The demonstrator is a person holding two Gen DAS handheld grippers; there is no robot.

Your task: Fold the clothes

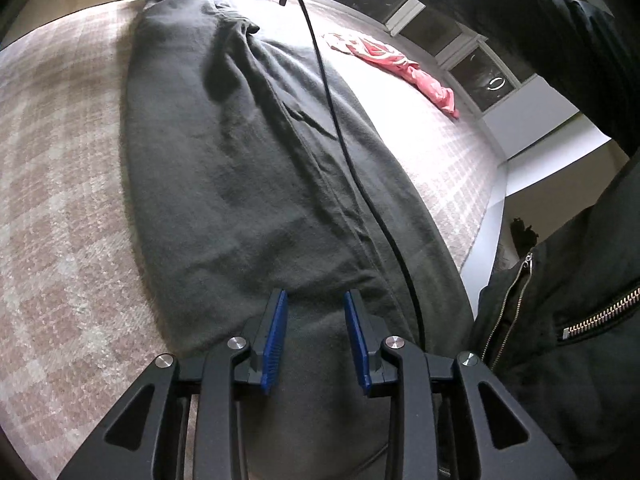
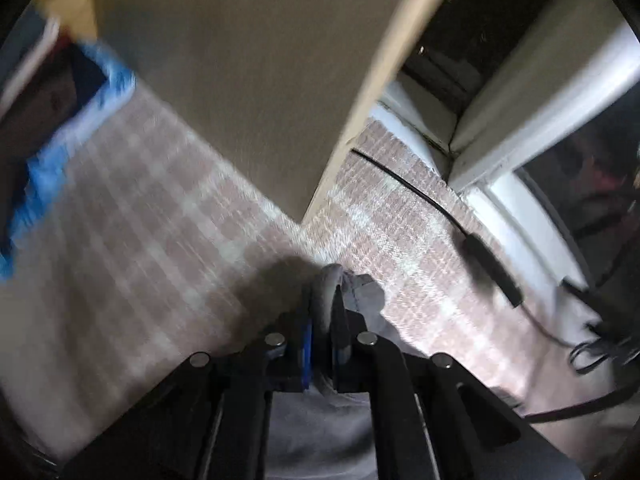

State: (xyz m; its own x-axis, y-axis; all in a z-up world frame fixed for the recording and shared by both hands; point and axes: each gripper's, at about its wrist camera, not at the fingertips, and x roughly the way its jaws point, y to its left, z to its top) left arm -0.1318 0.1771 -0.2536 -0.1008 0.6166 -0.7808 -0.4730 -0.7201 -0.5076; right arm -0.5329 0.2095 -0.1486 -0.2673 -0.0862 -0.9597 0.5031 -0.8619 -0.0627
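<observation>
A big dark grey garment lies stretched out long on a bed with a pink checked bedcover, and it runs from six o'clock up to twelve o'clock in the left camera's view. The left gripper hangs over the near end of it at six o'clock. Its blue fingers stand partly open with the cloth lying between them, and I do not see them pinching it, so I think this hand is only waiting to take hold of that end. The right gripper is far off at the other end, and its view is blurry. Its fingers are squeezed tight on a small bunched bit of grey cloth at six o'clock, above the checked cover. I think it holds that bit so the end can be lifted and laid over to make a fold. A thin black cable lies along the garment from twelve o'clock toward five o'clock, and it could get caught in the fold. A pink and red cloth sits at two o'clock, well apart, maybe the next thing to fold. A person's dark zip jacket shows at four o'clock.
</observation>
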